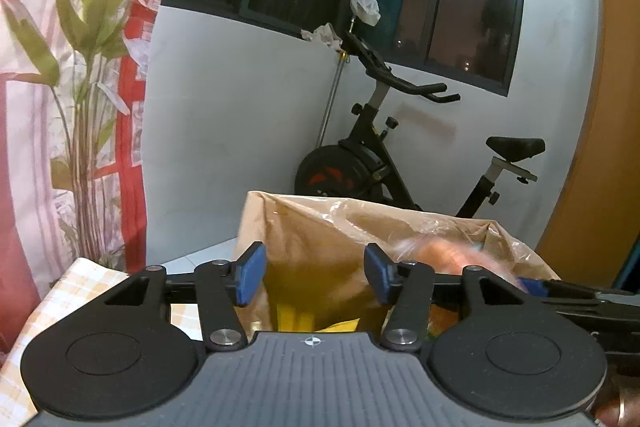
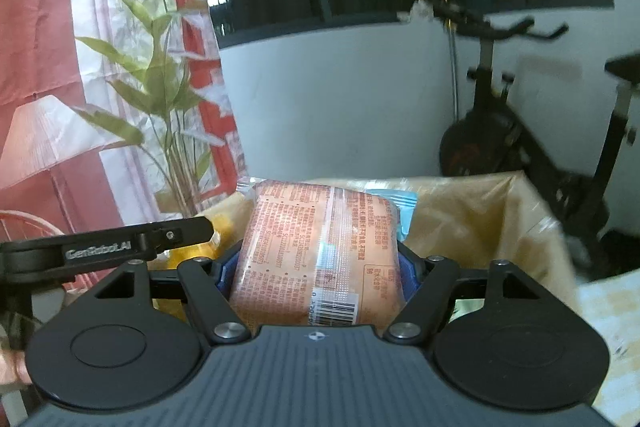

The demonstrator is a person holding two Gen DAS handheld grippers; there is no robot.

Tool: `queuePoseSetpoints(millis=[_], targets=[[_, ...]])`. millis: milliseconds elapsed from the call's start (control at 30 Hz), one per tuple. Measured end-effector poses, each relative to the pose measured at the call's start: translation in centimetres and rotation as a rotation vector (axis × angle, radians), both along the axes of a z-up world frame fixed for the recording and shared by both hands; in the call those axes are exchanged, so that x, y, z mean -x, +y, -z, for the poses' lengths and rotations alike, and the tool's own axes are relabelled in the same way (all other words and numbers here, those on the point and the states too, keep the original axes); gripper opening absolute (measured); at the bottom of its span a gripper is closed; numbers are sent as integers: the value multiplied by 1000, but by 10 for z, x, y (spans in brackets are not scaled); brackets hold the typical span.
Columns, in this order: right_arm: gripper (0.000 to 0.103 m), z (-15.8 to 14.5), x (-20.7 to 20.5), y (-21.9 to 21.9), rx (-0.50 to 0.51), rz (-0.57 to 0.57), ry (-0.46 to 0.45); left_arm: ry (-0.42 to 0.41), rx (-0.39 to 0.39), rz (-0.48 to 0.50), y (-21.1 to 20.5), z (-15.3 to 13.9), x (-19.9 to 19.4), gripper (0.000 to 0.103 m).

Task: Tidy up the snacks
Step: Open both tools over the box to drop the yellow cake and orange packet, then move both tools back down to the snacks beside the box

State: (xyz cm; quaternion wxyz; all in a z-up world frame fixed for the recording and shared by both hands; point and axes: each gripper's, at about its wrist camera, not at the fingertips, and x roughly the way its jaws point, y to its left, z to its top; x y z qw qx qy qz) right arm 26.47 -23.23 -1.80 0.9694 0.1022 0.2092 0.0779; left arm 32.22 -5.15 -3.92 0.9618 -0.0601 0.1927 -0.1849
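A: Your right gripper (image 2: 318,277) is clamped on the orange snack packet (image 2: 320,251), both pads squeezing its sides, carrying it over the brown paper bag (image 2: 460,211) at twelve o'clock, probably its destination.

B: And your left gripper (image 1: 314,275) hangs released above the bag's mouth, nothing between the pads, tipped slightly downward.

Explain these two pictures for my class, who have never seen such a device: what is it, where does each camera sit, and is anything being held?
No robot here: a person carries a hand-held two-finger clamp in each hand, each with a camera looking along its fingers. The left camera shows the left gripper, blue pads apart and empty, above an open brown paper bag on a checked tablecloth. The right camera shows the right gripper clamping an orange plastic-wrapped snack packet over that bag. A black exercise bike stands behind.
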Motion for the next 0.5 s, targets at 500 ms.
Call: queuePoseSetpoints(millis=[500], targets=[[81,-8,52,-14,0,-51,-101,29,-13,20,57,10,52,57]])
